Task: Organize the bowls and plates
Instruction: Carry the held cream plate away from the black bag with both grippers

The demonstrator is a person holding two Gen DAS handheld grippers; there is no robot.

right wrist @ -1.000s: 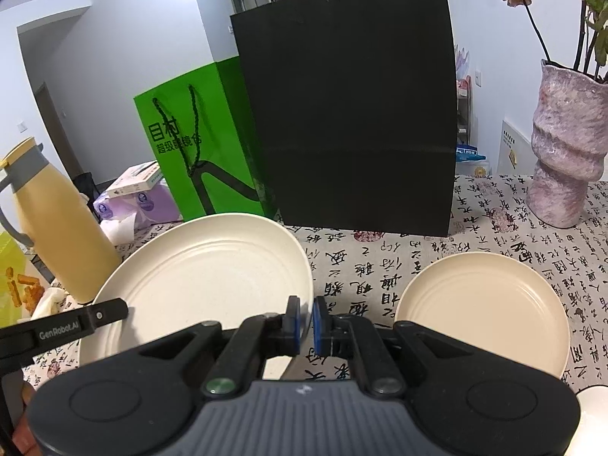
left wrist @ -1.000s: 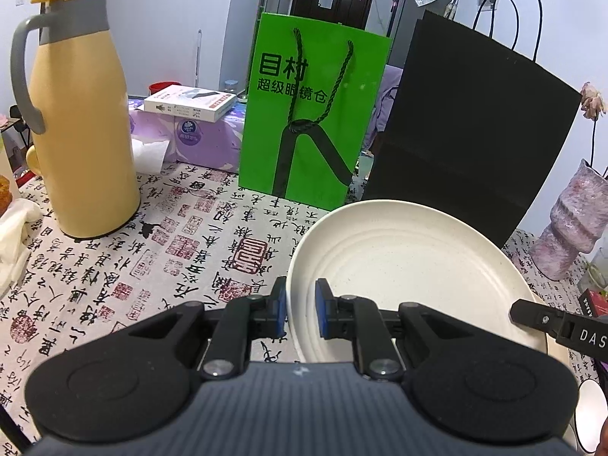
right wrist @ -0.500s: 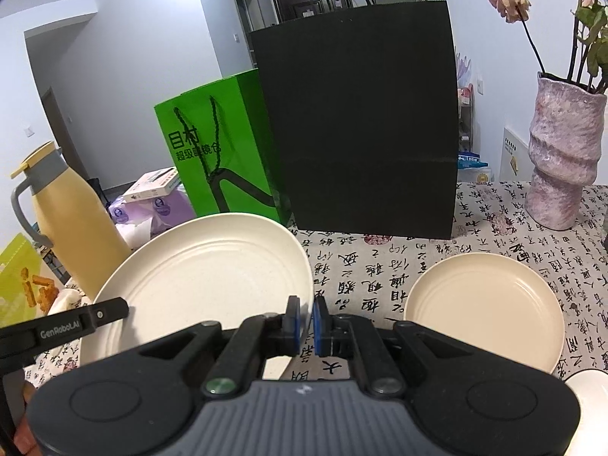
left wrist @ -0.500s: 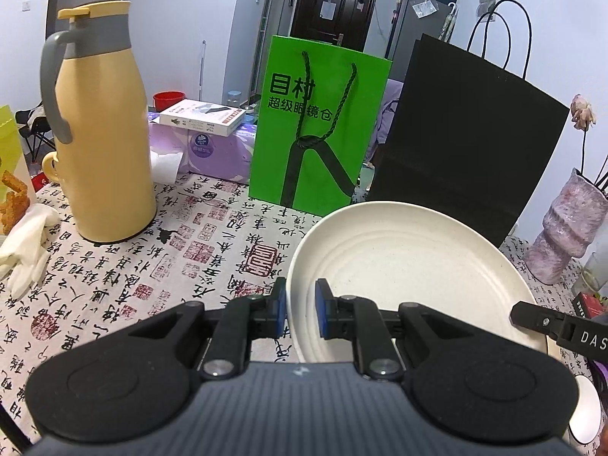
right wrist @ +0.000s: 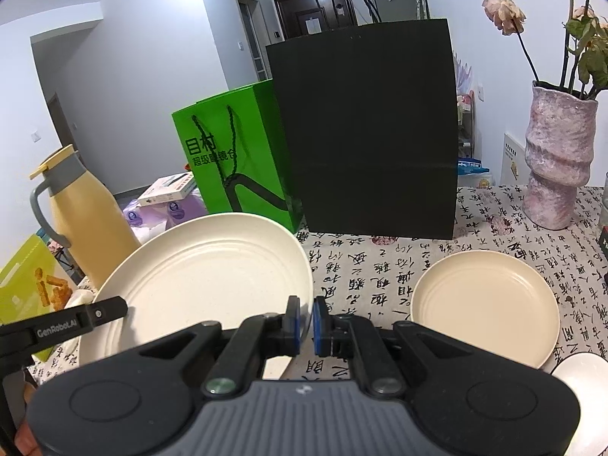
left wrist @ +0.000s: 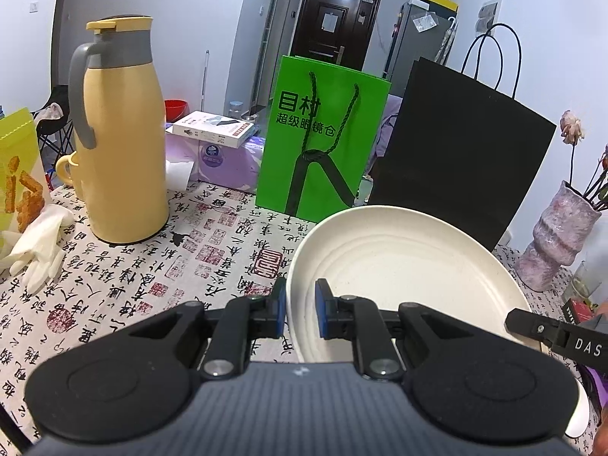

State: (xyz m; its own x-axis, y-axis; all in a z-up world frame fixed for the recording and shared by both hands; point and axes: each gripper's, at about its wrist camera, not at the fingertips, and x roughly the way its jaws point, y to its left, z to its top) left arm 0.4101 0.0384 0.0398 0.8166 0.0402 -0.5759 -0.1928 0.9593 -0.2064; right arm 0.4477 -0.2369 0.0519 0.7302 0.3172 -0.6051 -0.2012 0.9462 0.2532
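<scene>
The left gripper [left wrist: 300, 313] clamps the near left rim of a large cream plate [left wrist: 402, 269], which fills the view toward 4 o'clock. A second gripper's black tip [left wrist: 532, 328] touches the plate's right edge. At 10 o'clock stands a yellow jug [left wrist: 121, 144], at 12 a green bag [left wrist: 323, 140], at 2 a black bag [left wrist: 456, 152], all on the printed tablecloth [left wrist: 152, 285].

Calligraphy-print table [left wrist: 212, 266] bears flask [left wrist: 121, 144], green bag [left wrist: 323, 140], black bag [right wrist: 376, 133], vase [right wrist: 556, 159], small plate [right wrist: 486, 304]
</scene>
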